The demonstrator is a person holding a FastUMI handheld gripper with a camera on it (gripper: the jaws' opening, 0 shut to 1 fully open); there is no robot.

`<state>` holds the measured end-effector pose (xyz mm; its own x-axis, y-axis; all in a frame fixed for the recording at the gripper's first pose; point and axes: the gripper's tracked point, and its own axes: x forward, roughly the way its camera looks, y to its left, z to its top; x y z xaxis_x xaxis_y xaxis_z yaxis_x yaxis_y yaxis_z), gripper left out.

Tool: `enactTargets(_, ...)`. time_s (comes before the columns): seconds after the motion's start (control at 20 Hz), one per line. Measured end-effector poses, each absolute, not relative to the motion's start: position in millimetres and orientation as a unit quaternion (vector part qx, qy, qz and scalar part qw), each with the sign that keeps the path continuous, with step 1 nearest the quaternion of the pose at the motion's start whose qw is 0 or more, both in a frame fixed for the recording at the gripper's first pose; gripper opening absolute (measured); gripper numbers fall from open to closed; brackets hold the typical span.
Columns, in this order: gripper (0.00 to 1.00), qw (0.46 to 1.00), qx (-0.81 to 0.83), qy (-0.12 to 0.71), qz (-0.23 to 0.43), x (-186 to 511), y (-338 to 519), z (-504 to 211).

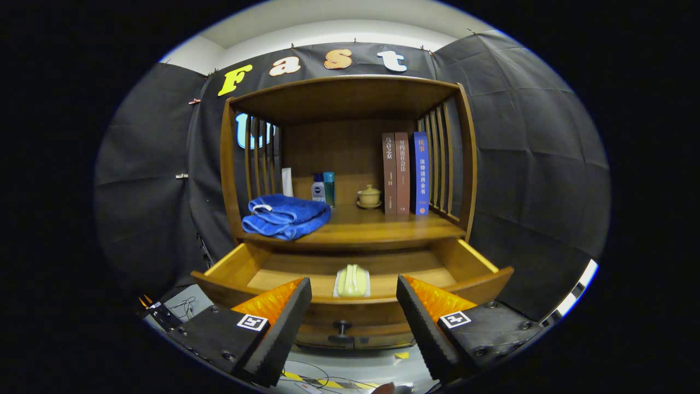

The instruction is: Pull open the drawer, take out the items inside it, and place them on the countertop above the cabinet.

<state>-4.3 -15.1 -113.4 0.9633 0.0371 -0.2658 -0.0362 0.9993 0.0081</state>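
1. I see the drawer [350, 273] pulled open, with a pale green item [352, 280] lying at its front middle.
2. My tool [354, 298] is spread wide and empty, its fingers [284, 323] flanking the drawer front and knob [342, 328], touching nothing.
3. On the counter [377, 224] above: a blue towel [285, 216], bottles [324, 188], a cup [369, 196], books [406, 173].

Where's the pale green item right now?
In the gripper view, the pale green item lies in the open drawer, below the countertop and just beyond the open claw.
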Motion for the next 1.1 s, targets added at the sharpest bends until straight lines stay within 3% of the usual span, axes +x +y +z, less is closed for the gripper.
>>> enactTargets(0.3, 0.99, 0.958, -0.031, 0.284, 0.029, 73, 0, -135)
enactTargets(0.6, 0.98, 0.905, -0.023, 0.425, 0.005, 122, -2, -215)
enactTargets(0.85, 0.96, 0.876, -0.004, 0.481, -0.018, 132, -9, -259)
enactTargets(1.0, 0.75, 0.870, 0.016, 0.492, -0.025, 135, -5, -268)
enactTargets(1.05, 0.74, 0.867, 0.015, 0.497, -0.028, 136, -4, -272)
enactTargets(1.1, 0.63, 0.865, 0.012, 0.500, -0.032, 138, -6, -277)
